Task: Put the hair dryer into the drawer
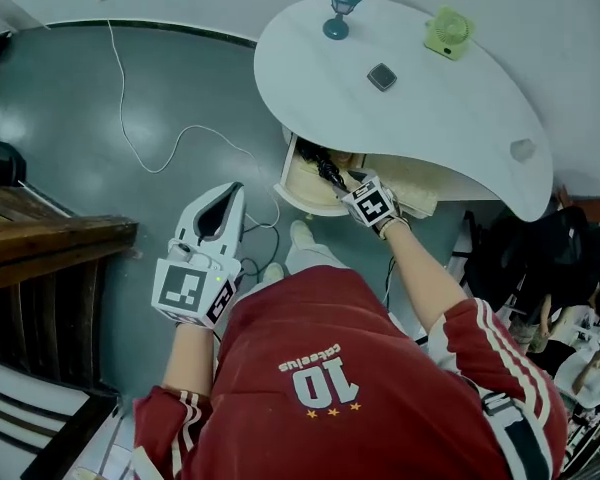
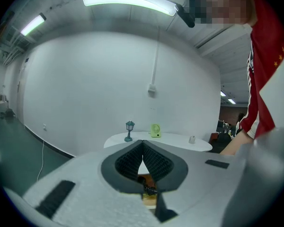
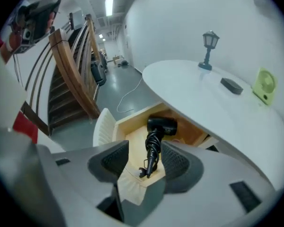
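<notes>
We see hair dryer in drawer; right gripper fingers wide above it (left gripper fingers pinched together, empty).

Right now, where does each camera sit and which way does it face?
Head view: on the head, facing steeply down at white table, open drawer, red shirt, forearms, left gripper, right gripper.
Left gripper view: rides the left gripper, roughly level toward table and wall; shut jaws, red sleeve.
Right gripper view: rides the right gripper, angled down at hair dryer in drawer; open jaws.
Shared: all three show the lamp and green fan; head and right gripper views, the drawer.
</notes>
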### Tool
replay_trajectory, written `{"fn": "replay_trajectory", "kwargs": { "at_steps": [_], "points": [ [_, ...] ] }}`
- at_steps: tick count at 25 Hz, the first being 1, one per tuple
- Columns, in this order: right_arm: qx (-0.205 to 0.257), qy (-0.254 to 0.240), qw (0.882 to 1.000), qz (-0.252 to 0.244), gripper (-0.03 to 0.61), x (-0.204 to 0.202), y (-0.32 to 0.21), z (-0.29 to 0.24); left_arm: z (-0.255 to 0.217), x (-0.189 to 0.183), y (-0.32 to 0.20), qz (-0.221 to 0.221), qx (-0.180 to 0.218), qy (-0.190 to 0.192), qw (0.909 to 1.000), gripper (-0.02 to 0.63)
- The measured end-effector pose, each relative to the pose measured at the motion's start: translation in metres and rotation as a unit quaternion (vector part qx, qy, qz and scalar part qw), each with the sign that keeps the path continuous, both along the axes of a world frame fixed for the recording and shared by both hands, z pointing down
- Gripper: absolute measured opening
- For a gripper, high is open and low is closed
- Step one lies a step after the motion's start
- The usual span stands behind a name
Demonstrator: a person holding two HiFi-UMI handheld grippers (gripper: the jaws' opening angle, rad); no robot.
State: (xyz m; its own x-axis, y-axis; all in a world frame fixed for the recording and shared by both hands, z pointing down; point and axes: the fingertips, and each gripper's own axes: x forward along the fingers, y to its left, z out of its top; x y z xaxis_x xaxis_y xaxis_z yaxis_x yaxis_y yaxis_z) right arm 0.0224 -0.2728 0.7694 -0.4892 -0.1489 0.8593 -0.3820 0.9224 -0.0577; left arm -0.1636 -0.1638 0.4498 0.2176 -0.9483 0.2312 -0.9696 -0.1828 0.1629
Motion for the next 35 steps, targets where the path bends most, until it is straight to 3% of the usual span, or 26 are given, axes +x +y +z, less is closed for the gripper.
{"fn": "replay_trajectory", "kwargs": {
  "at_steps": [5,15,24,29,35],
  "points": [
    [0.001,-0.046,0.997,0.062,0.221,0.011,0.017,-0.048,-0.02,-0.005,0.011,0.02,0.028,0.003,0.9994,0.0],
    [0.067,-0.122,0.979,0.147,0.233,0.028,0.055,-0.153,-0.046,-0.006,0.048,0.057,0.05,0.014,0.997,0.0],
    [0.116,-0.173,0.959,0.193,0.242,0.059,0.138,-0.243,-0.102,0.011,0.113,0.099,0.113,-0.021,0.9885,-0.002],
    [0.148,-0.176,0.957,0.178,0.242,0.084,0.184,-0.286,-0.12,0.028,0.135,0.123,0.138,-0.066,0.9805,0.0],
    [0.194,-0.225,0.931,0.213,0.241,0.123,0.203,-0.345,-0.129,0.049,0.146,0.146,0.144,-0.048,0.9776,-0.009]
  ]
}}
